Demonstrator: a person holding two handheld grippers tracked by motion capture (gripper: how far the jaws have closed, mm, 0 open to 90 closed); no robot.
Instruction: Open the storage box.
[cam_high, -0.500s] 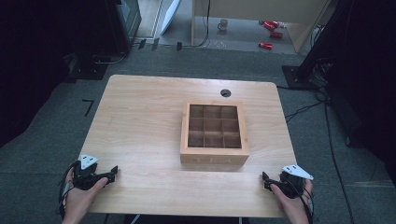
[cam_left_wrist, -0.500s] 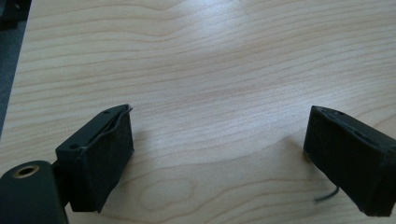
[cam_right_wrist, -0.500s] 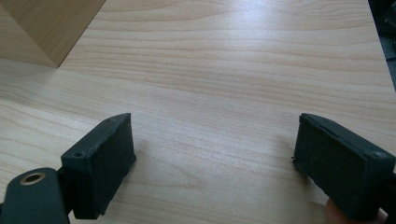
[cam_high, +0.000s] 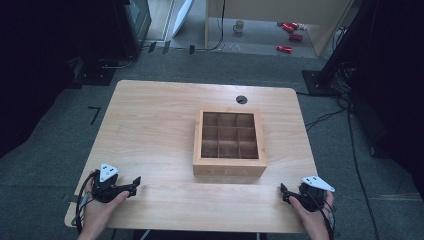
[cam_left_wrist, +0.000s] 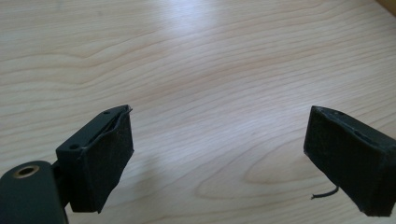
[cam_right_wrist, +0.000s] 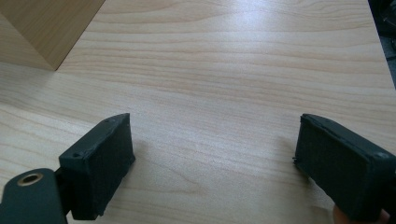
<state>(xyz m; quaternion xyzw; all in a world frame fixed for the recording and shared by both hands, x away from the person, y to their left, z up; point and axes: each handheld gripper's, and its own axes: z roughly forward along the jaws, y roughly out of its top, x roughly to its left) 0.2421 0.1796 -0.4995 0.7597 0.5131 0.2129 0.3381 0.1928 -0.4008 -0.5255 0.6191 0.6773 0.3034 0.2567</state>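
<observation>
Pale wooden table (cam_high: 150, 125) on grey carpet, dark surroundings at 9 and 3 o'clock. Left gripper (cam_high: 134, 183) at the 7 o'clock corner, held in a hand (cam_high: 100, 207), jaws spread wide over bare wood, gripping nothing. Square wooden box (cam_high: 229, 142) of nine open compartments just right of centre, round cable hole (cam_high: 241, 99) at 12 o'clock behind it. Right gripper (cam_high: 284, 192) at 5 o'clock, likewise wide and empty, box corner (cam_right_wrist: 42, 28) near. Mug (cam_high: 239, 25) and red items (cam_high: 289, 30) on the floor beyond.
</observation>
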